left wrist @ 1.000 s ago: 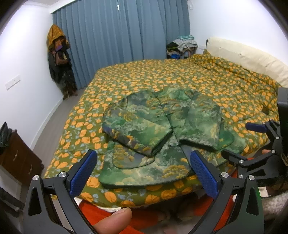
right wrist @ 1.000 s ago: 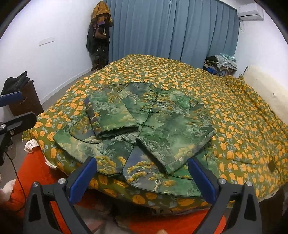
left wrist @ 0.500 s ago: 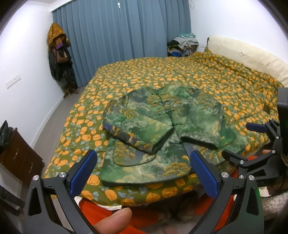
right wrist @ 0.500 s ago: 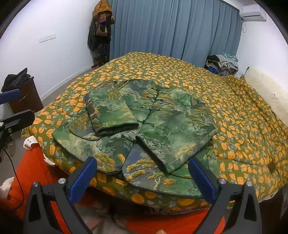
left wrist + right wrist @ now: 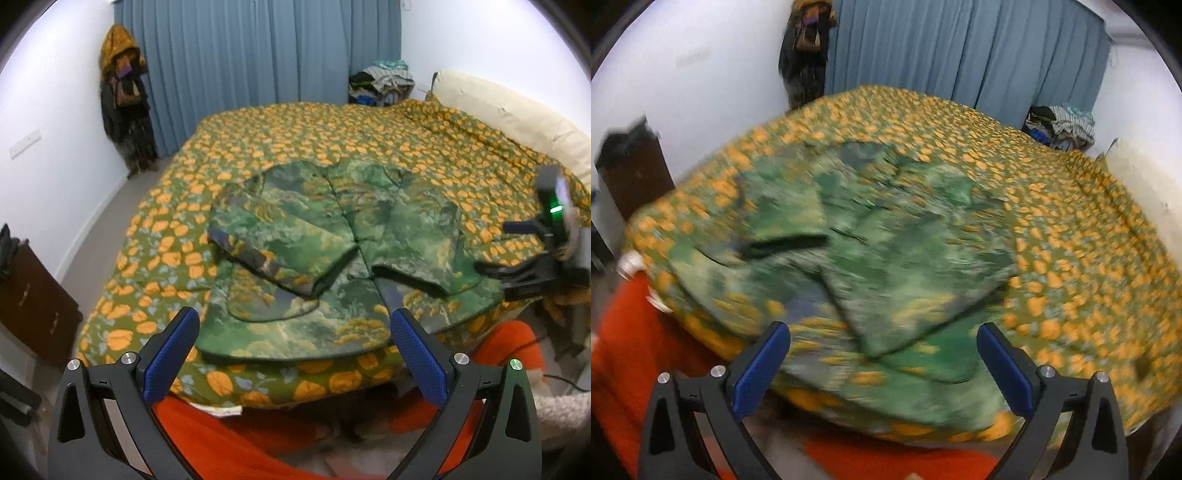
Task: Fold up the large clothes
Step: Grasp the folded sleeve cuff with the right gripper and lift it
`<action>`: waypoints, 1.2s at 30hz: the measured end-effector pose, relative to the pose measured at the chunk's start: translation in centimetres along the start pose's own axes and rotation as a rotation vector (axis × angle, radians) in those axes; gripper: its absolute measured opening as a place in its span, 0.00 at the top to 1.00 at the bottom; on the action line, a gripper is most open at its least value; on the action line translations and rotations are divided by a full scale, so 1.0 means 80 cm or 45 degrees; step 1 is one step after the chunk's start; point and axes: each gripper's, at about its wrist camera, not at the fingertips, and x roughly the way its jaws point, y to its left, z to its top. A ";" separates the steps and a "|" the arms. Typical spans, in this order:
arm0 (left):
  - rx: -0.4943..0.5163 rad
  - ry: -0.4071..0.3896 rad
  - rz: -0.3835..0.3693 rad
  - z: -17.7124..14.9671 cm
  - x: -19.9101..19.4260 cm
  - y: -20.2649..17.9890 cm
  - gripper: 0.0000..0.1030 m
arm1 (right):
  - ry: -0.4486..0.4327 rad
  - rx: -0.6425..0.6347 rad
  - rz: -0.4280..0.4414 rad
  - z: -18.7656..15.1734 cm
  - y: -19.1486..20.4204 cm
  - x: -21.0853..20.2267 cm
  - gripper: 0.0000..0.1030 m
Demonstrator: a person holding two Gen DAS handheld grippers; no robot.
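A large green patterned jacket (image 5: 332, 254) lies flat near the foot of the bed, both sleeves folded across its front. It shows blurred in the right wrist view (image 5: 886, 266). My left gripper (image 5: 295, 332) is open and empty, held just short of the jacket's hem. My right gripper (image 5: 882, 343) is open and empty, over the hem on the right side. The right gripper also shows in the left wrist view (image 5: 535, 254), at the jacket's right edge.
The bed has a green quilt with orange flowers (image 5: 332, 133) and a cream headboard (image 5: 517, 110). An orange rug (image 5: 229, 439) lies below the foot. A dark cabinet (image 5: 33, 295) stands left. Clothes pile (image 5: 384, 81) by the blue curtain (image 5: 258, 51).
The right gripper has moved fast toward the jacket, tilting, so its view is blurred. The left gripper has moved slightly closer to the bed. Both stay open.
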 end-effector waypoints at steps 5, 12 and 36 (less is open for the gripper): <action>0.011 -0.010 -0.006 0.006 -0.007 -0.005 0.00 | 0.053 -0.213 0.137 0.004 0.028 0.095 0.01; 0.018 -0.014 0.060 0.004 -0.013 0.003 0.00 | 0.145 0.042 0.170 0.001 0.001 0.191 0.57; 0.456 0.066 -0.118 0.055 0.091 0.014 0.00 | -0.065 0.860 -0.807 -0.118 -0.325 -0.042 0.45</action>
